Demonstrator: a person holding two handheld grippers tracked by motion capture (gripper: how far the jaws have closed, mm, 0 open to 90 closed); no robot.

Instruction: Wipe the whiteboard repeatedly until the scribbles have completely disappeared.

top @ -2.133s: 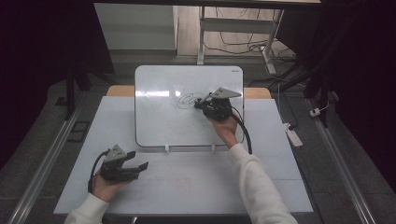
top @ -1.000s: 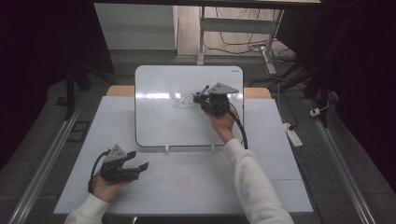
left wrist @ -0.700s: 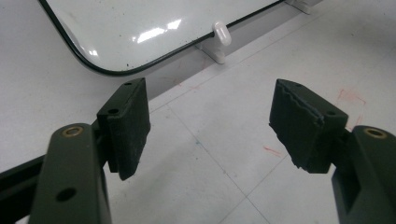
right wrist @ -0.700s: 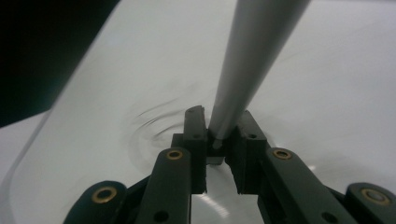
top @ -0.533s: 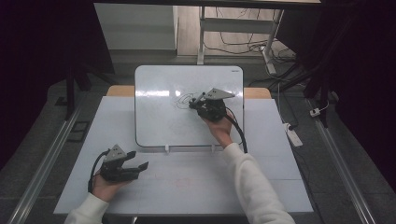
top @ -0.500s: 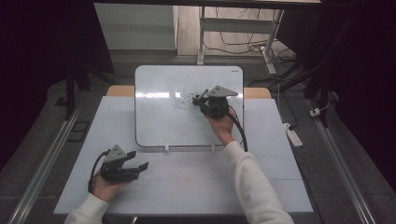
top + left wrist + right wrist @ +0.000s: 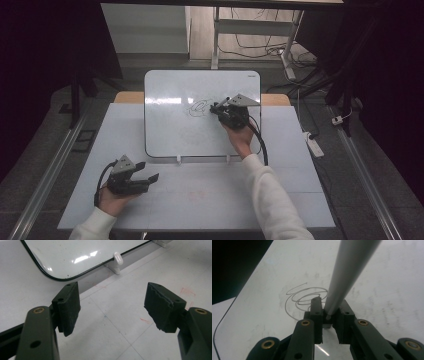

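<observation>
A white whiteboard [image 7: 175,125] lies at the table's far middle, with a looping dark scribble [image 7: 199,107] on its upper centre. My right gripper [image 7: 218,107] hovers just right of the scribble, shut on a grey marker [image 7: 220,103]. In the right gripper view the marker [image 7: 347,272] rises from between the closed jaws of this gripper [image 7: 329,307], over the scribble [image 7: 304,297]. My left gripper [image 7: 147,171] rests at the near left of the table, open. In the left gripper view nothing lies between its jaws [image 7: 112,307].
Two white clip feet [image 7: 178,160] hold the whiteboard's near edge, one close ahead of the left gripper [image 7: 117,260]. The table top [image 7: 210,195] is pale with faint red marks. A white power strip [image 7: 314,145] lies on the floor to the right.
The right gripper with the marker has shifted only slightly beside the scribble. The left gripper has stayed where it was, still open.
</observation>
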